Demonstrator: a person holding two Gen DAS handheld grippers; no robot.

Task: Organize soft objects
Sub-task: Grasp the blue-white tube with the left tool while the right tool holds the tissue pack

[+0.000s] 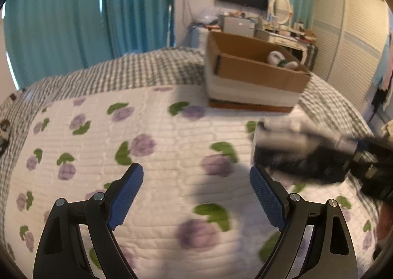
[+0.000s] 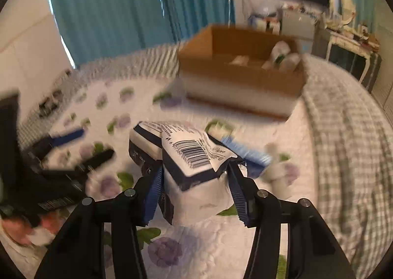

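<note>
Right gripper [image 2: 196,180], lower centre of the right wrist view: blue pads clamped on both sides of a soft navy-and-white plastic pack [image 2: 186,163], barcode label facing up. Pack is lifted above the floral quilt [image 2: 176,249]; its contents cannot be read through the blur. In the left wrist view the same pack [image 1: 294,153] appears as a blurred shape at right centre, held by the right gripper [image 1: 368,163] entering from the right edge.

Left gripper [image 1: 196,195], bottom of the left wrist view: fingers spread wide, nothing between them, only quilt [image 1: 172,144] behind. It shows blurred at the left edge of the right wrist view [image 2: 73,144].

Cardboard box [image 1: 258,70] sits on the bed, upper right of centre, flaps open. White plush item with a green patch [image 1: 280,59] lies in its far right corner. Checked bedspread [image 1: 137,70] borders the quilt. Teal curtains [image 1: 86,8] fill the upper left.
</note>
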